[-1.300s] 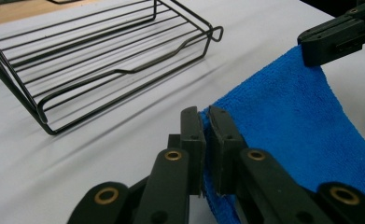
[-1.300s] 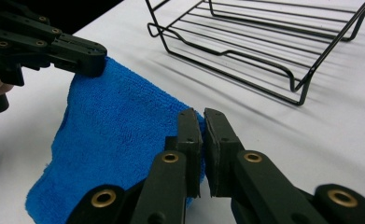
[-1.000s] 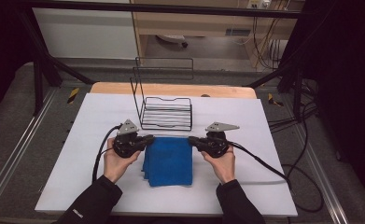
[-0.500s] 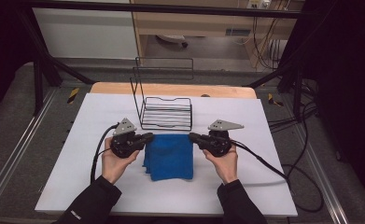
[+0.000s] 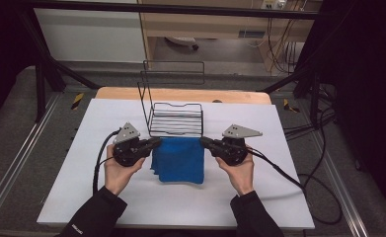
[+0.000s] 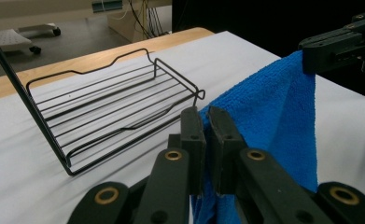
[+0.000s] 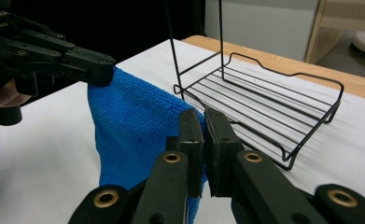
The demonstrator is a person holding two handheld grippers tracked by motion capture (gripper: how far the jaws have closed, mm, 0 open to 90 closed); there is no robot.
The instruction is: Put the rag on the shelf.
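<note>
Both grippers had risen since the earlier frame, lifting the blue cloth [image 5: 179,159] off the bench [image 5: 279,197] near its middle, just in front of the wire rack [image 5: 175,120]. Left gripper [image 5: 155,142] and right gripper [image 5: 204,142] each clamped one upper corner.

A black wire rack [image 5: 175,120] stands on the white table cover [image 5: 279,197], near the middle of its far edge, with a flat barred shelf and a tall wire frame rising at its left and far side. Past the cover's far edge a strip of the wooden tabletop [image 5: 230,95] shows. Off the right edge, black cables [image 5: 324,197] lie looped on the grey floor, and beyond the far edge a pale cabinet [image 5: 92,34] stands at the left.
</note>
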